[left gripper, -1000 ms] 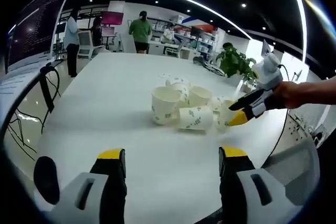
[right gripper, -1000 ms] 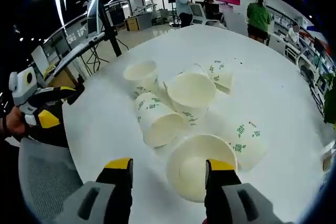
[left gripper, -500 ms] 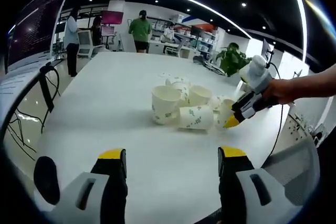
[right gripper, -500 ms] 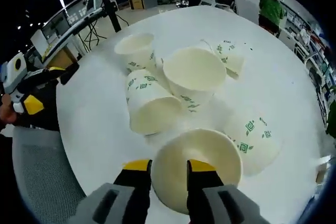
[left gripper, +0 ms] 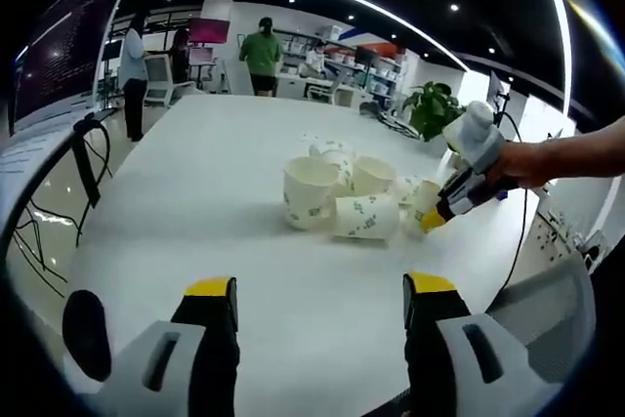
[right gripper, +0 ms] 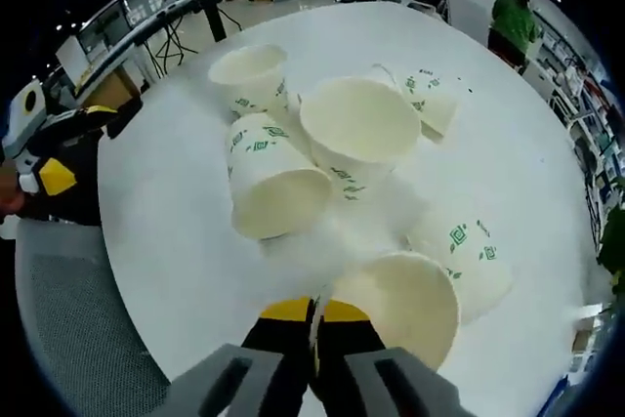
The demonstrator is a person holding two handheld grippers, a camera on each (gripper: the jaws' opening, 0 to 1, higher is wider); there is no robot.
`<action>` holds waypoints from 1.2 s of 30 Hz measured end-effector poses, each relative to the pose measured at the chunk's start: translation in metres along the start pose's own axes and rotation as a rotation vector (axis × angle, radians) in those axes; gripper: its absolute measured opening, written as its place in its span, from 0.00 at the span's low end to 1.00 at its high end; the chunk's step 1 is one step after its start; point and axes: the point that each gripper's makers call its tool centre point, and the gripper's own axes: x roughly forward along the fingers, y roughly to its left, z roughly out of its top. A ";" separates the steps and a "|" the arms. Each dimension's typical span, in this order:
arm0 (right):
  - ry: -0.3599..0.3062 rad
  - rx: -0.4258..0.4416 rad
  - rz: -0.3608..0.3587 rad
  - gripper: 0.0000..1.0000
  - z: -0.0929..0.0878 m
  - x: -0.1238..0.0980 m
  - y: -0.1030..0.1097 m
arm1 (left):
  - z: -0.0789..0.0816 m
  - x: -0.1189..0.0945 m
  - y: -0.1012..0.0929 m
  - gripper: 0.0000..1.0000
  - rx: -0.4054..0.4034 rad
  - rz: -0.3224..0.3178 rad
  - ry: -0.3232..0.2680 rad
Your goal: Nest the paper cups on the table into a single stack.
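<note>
Right gripper (right gripper: 312,314): bottom centre of the right gripper view, jaws pinched together on the rim of a cup (right gripper: 405,305); that cup sits at lower centre-right of the frame, mouth toward the camera. In the left gripper view the same gripper (left gripper: 433,218) shows at centre right, held in a hand (left gripper: 522,163), its yellow tips at the right end of the cup cluster.

Left gripper (left gripper: 317,295): bottom of the left gripper view, jaws spread wide, nothing between them, held above the near edge of the counter (left gripper: 195,202). In the right gripper view it appears at the left edge (right gripper: 54,168), well apart from the cups.

Cups, right gripper view, outward from the held one:
- printed cup (right gripper: 469,251), on its side, just right of the held cup, touching or nearly so.
- cup on its side (right gripper: 269,187), centre left, mouth toward lower right.
- upright cup (right gripper: 359,134), centre, wide mouth open to view, touching the one on its side.
- upright cup (right gripper: 252,77), upper left.
- cup on its side (right gripper: 430,104), upper right, behind the central upright cup.

Counter: white, round-edged; all cups grouped near its middle in the left gripper view.

Surroundings, left gripper view: monitor (left gripper: 73,41) at upper left; potted plant (left gripper: 435,109) at upper right; people (left gripper: 261,54) standing at the far side of the room.
</note>
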 end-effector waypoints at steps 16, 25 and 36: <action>0.004 -0.109 0.031 0.00 0.006 -0.019 0.030 | -0.001 0.001 0.001 0.67 0.011 -0.008 -0.002; 0.009 -0.185 0.061 0.00 0.011 -0.018 0.047 | -0.001 0.000 0.001 0.67 0.016 -0.014 -0.004; -0.003 -0.267 0.115 0.00 0.032 -0.008 0.081 | -0.004 -0.003 0.004 0.68 0.031 -0.013 0.004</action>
